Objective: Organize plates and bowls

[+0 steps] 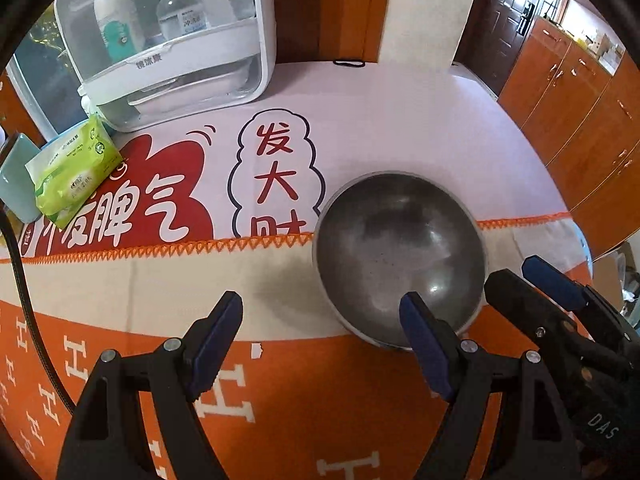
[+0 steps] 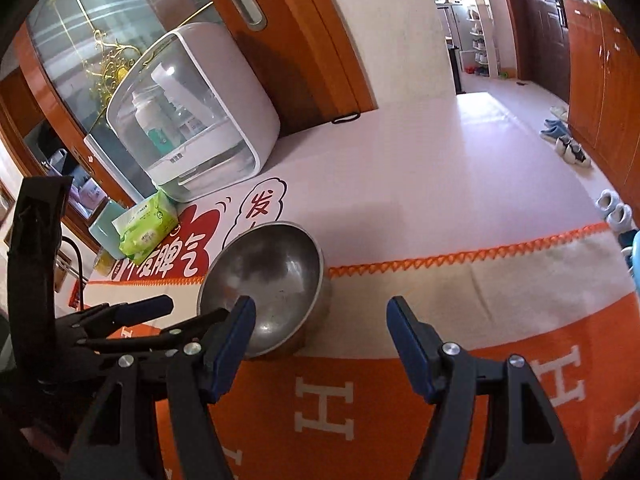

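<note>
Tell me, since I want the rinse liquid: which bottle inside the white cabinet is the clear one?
The right-hand bottle is clear, with a see-through body; the bottle beside it is opaque white with a teal label.

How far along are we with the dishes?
Nothing looks done yet. One metal bowl sits on the table, untouched. Both tongs, left and right, are open and empty, flanking its near rim. Left: grip the bowl and put it away. No plates in view.

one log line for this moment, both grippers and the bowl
left gripper: open, empty | right gripper: open, empty | metal bowl: upright on tablecloth, between grippers, ungripped
</note>
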The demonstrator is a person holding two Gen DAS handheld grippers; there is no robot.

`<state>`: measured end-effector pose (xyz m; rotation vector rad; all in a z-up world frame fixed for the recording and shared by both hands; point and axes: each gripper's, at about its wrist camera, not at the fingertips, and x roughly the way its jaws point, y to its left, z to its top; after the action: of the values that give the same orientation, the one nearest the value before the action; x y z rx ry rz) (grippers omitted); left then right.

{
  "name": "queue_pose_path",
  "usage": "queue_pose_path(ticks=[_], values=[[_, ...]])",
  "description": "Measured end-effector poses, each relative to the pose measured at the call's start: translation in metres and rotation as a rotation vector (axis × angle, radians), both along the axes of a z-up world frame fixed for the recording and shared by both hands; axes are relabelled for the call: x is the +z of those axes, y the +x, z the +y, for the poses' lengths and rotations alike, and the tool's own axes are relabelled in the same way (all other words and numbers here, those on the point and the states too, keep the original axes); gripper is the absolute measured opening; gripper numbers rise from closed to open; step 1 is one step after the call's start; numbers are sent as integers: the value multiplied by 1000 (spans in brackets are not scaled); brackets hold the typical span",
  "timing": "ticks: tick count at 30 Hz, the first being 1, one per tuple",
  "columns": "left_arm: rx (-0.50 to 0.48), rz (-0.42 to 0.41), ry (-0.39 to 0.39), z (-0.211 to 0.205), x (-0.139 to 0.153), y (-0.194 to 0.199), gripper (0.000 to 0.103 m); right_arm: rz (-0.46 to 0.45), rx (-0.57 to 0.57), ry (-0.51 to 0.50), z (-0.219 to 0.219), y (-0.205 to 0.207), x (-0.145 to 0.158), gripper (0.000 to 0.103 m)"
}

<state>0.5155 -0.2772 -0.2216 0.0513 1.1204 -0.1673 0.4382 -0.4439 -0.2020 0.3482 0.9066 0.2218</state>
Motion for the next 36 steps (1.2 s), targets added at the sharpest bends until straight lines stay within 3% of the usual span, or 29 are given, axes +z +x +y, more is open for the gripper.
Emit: queue_pose_path(ticks=[6,10,16,18,22,28,36], values=[[4,8,-6,2,-12,4,79,23,0,27,-1,4,-13,68],[3,3,-18,2,-14,4,78,43,1,44,-1,6,-20,57],[-13,10,-54,0,-17,3,62,47,11,82,0,8,-24,46],[-19,21,-68,-2,-18,3,48,49,15,83,1,8,-24,42],[-35,43,-85,-6,-19,1,34,54,12,85,0,6,-24,34],[-37,45,-69,-9,-18,-2,28,75,20,97,0,4,-24,16],[-10,113,-80,-9,-18,-11,24,95,2,89,-1,-5,-20,12]])
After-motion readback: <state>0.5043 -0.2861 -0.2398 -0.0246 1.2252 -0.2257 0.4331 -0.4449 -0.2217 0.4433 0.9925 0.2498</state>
